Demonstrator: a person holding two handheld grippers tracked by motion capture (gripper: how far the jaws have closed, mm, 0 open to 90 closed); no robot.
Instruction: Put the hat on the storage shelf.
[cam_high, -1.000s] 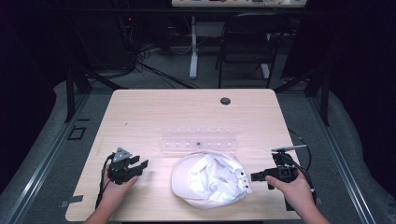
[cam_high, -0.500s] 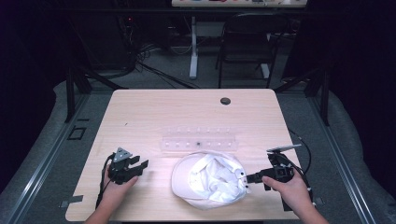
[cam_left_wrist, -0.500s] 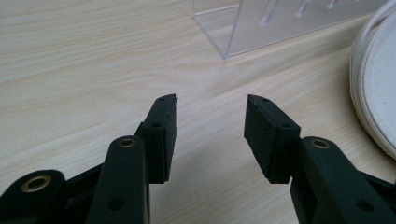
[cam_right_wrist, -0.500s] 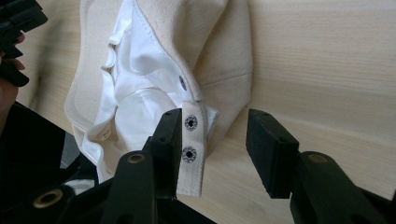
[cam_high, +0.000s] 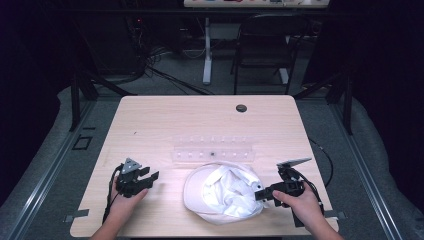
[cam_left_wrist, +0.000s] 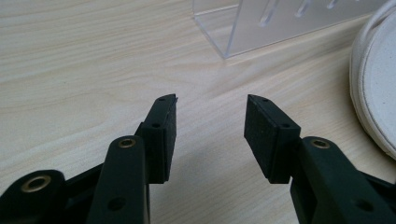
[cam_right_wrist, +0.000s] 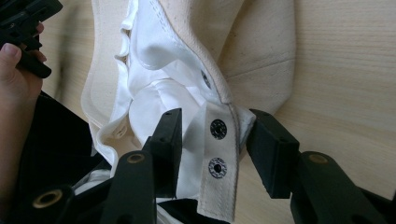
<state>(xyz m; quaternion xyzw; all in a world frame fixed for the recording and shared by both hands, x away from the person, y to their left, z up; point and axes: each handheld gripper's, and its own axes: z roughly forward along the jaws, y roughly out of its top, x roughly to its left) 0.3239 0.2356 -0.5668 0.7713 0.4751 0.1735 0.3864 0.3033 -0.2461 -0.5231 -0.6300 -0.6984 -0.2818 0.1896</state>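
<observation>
A white cap (cam_high: 222, 192) lies upside down on a wooden table (cam_high: 165, 120), near its front edge, just in front of a clear plastic rack (cam_high: 212, 150). The right gripper (cam_right_wrist: 212, 135) is at the cap's right side, jaws open around the cap's snap strap (cam_right_wrist: 218, 154), not clamping it. The left gripper (cam_high: 140, 179) rests well left of the cap, jaws open and empty.

Bare counter (cam_high: 150, 125) left of the cap (cam_high: 220, 192) gives open passage; behind the cap, the clear rack (cam_high: 212, 152) blocks.
</observation>
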